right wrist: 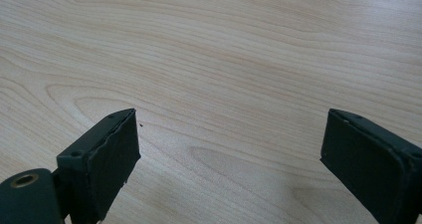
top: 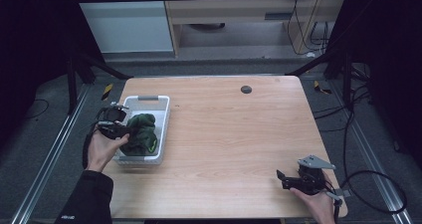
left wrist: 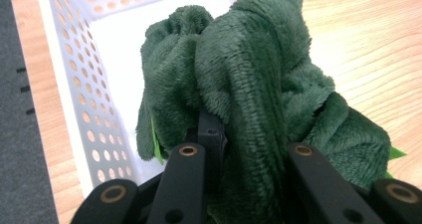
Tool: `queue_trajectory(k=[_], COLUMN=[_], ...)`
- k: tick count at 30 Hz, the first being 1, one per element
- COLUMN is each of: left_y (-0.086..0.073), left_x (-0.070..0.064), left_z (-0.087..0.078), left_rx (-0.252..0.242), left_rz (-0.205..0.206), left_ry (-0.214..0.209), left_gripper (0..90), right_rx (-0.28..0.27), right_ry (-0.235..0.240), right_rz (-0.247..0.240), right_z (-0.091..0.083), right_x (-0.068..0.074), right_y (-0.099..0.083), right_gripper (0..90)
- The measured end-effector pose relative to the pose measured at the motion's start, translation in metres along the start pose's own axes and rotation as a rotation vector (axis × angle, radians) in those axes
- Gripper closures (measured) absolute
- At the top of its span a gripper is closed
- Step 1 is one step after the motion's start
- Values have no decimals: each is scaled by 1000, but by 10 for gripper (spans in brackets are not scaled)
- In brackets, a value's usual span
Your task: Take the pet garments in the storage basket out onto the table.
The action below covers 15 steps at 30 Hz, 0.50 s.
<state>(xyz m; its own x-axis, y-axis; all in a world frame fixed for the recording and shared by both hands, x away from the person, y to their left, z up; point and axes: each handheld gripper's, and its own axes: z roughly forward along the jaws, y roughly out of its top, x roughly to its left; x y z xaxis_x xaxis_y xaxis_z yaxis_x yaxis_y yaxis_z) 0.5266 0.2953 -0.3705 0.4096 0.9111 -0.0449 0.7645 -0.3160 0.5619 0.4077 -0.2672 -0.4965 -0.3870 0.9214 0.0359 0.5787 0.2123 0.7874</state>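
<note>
Left gripper (left wrist: 239, 149) clamped on green plush cloth (left wrist: 249, 84) over white perforated basket (top: 160, 115) near table (top: 239, 134) left edge; right gripper (right wrist: 229, 154) wide, idle, near-right corner; risk: folds draping outside basket rim, snagging on release.

On your left, the perforated basket (top: 161, 115) sits near the worktop's (top: 234, 134) left edge with the fleece cloth (top: 142, 132) bunched inside it. Your left tool (top: 124, 127) reaches into the basket; your right tool (top: 282, 180) rests near the front right corner.
</note>
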Motion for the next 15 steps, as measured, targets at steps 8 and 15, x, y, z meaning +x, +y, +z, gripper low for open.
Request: queue_trajectory(k=[8,15], left_y=[7,13], left_x=[-10,-21], left_z=[-21,-40], left_rx=[-34,-56], left_rz=[46,101], left_ry=[-9,-9], left_gripper=[777,776], right_rx=[-2,-16], right_ry=[1,-7], right_rz=[0,-8], right_z=[0,-1], right_x=[0,0], right_y=[0,0], right_gripper=[82,80])
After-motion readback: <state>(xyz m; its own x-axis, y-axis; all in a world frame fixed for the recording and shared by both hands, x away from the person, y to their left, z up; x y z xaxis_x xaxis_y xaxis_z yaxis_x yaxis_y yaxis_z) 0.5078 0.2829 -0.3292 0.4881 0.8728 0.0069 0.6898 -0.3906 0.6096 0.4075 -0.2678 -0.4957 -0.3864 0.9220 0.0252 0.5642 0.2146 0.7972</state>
